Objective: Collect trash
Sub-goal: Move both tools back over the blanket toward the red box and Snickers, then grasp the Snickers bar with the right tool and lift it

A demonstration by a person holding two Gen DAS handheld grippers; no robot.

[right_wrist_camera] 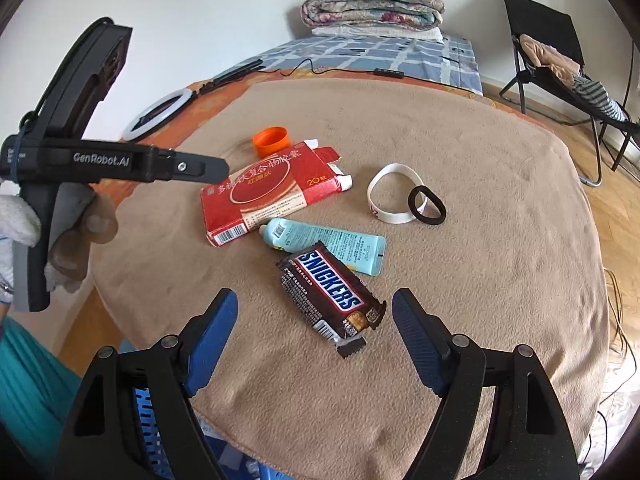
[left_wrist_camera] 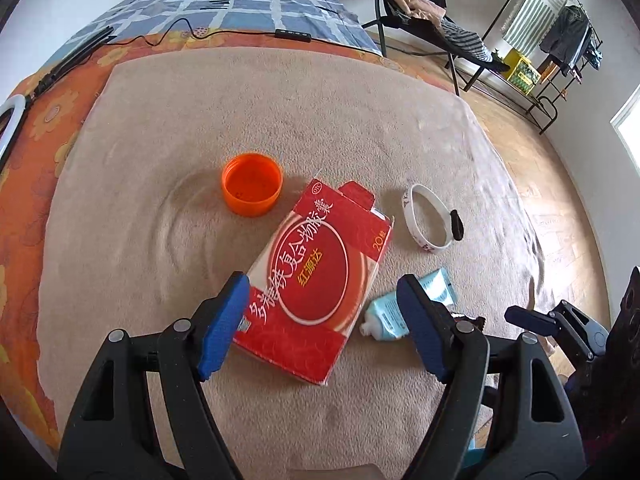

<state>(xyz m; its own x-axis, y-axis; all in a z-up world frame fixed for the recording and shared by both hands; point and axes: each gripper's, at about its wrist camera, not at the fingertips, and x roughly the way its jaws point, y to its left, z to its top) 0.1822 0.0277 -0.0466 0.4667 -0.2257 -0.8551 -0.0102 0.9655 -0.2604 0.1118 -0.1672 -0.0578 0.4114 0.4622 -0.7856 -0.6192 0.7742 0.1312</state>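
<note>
we held both grippers over the tan blanket (right_wrist_camera: 460,160). our left gripper (left_wrist_camera: 320,320) stood wide apart above the red box (left_wrist_camera: 316,276), its pads clear of the box and holding nothing. our right gripper (right_wrist_camera: 314,344) was just as wide, empty, framing the snickers wrapper (right_wrist_camera: 332,296), which seemed to overlap the pale blue tube (right_wrist_camera: 324,242) beside the box. the orange cap (left_wrist_camera: 252,189) sat just past the box; the white wristband (right_wrist_camera: 394,192) touched a black hair tie (right_wrist_camera: 427,205).
</note>
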